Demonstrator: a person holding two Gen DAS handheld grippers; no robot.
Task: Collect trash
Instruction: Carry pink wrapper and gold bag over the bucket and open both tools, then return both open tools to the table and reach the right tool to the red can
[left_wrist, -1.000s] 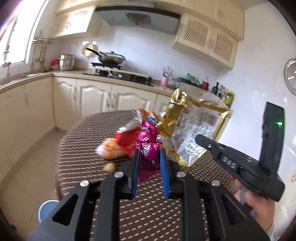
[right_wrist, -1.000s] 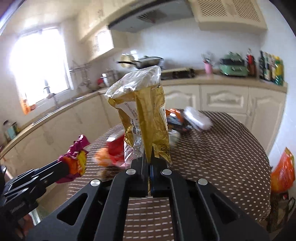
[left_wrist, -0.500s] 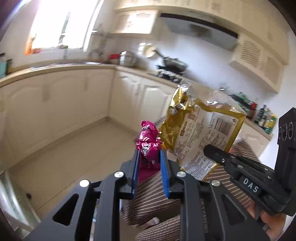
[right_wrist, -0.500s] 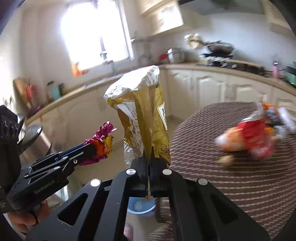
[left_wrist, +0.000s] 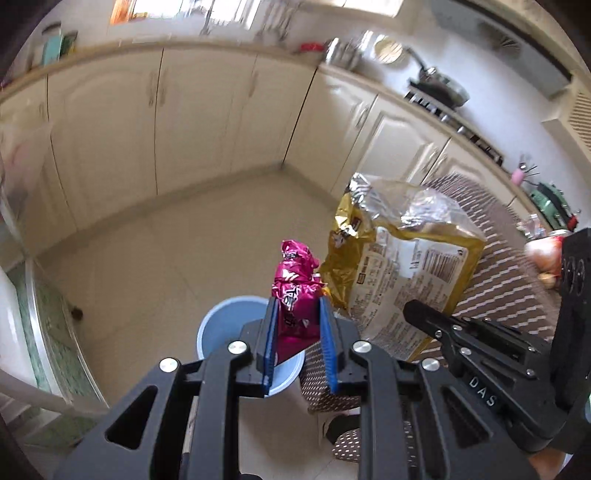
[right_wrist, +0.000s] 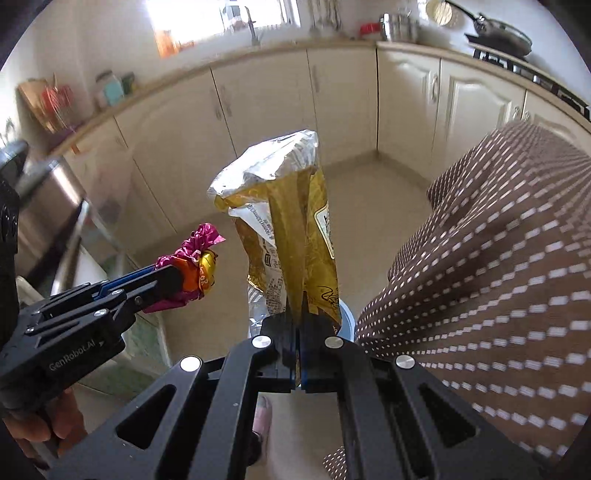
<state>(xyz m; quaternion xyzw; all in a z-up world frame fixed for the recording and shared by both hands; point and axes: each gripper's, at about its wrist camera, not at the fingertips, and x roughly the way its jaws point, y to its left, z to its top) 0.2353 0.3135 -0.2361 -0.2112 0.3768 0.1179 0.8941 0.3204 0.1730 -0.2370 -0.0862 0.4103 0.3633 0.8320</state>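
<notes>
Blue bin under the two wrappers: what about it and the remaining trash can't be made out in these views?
- Blue bin, left wrist view: its inside is covered by the left gripper and the pink wrapper.
- Right wrist view: only a sliver of the bin's rim shows, behind the gold bag and the right gripper.
- Trash left on the table, left wrist view: blurred at the right edge and partly behind the right gripper.

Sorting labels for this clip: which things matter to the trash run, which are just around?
In the job: pink wrapper in left tongs; gold bag in right tongs; blue bin.
Just around: pan, table.
</notes>
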